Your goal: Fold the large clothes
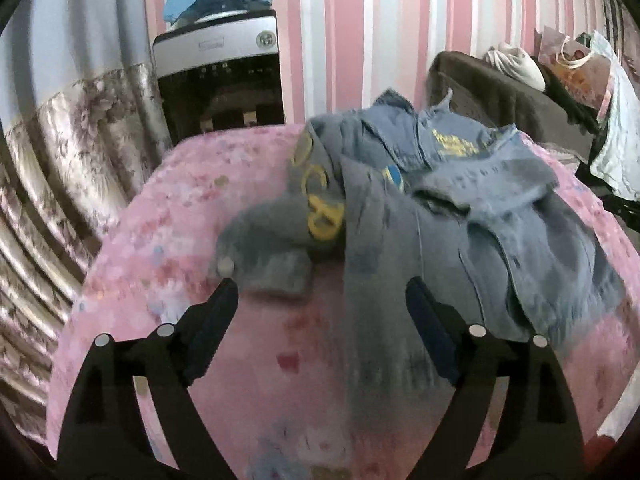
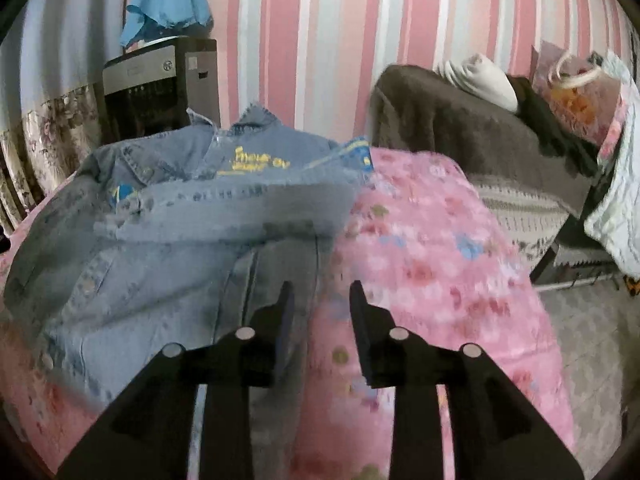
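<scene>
Bed with pink floral cover (image 1: 168, 216) fills both views; no bench here. Denim jacket (image 1: 460, 216) lies on it, toward the far edge, partly folded: sleeves thrown inward over the body, collar at the far side, yellow lettering showing. The left sleeve (image 1: 268, 240) with its cuff lies across just ahead of the left hand-held gripper (image 1: 322, 300), which is spread wide and holds nothing. Right hand-held gripper (image 2: 320, 300) is parted a little, also released, hovering at the jacket's right edge (image 2: 336, 216) with no cloth between the pads. Likely step: regrasp for the next fold. To do it well, each one should pinch a near hem corner, both layers, lift evenly, lay hem to collar, and smooth the bunched sleeve first.
</scene>
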`<move>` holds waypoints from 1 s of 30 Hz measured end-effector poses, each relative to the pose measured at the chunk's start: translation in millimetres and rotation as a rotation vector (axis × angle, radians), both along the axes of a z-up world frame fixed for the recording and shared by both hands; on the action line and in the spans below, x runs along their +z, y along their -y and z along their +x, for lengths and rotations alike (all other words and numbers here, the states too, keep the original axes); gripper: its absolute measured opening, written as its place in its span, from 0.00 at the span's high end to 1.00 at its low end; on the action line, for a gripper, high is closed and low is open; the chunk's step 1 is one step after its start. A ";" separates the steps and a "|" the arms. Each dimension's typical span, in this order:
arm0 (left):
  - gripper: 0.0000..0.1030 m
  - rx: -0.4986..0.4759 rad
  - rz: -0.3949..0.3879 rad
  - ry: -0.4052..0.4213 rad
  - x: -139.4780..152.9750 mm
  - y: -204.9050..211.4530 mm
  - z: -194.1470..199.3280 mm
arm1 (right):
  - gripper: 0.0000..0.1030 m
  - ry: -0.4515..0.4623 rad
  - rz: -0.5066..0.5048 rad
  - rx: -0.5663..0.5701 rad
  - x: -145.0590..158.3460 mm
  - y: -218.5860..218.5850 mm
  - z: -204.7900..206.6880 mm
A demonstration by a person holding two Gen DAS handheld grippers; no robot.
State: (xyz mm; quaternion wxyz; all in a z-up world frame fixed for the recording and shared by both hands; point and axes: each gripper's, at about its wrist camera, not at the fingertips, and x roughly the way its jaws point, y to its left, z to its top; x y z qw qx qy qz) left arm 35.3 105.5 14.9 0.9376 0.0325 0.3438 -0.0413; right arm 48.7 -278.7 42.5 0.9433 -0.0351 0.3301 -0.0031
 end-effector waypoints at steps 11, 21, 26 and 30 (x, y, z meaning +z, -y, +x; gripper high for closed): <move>0.13 -0.131 -0.001 0.005 18.3 51.4 82.6 | 0.30 0.007 -0.006 -0.017 16.4 6.0 75.0; 0.13 -0.283 0.004 -0.124 -14.3 122.3 147.3 | 0.26 -0.020 -0.045 -0.020 5.8 3.3 126.0; 0.22 -0.351 -0.028 -0.222 -41.9 155.8 168.7 | 0.26 -0.039 -0.063 -0.031 -3.1 5.9 143.5; 0.65 -0.348 0.007 -0.246 -65.6 170.5 178.2 | 0.26 -0.061 -0.061 -0.041 -9.3 13.0 159.3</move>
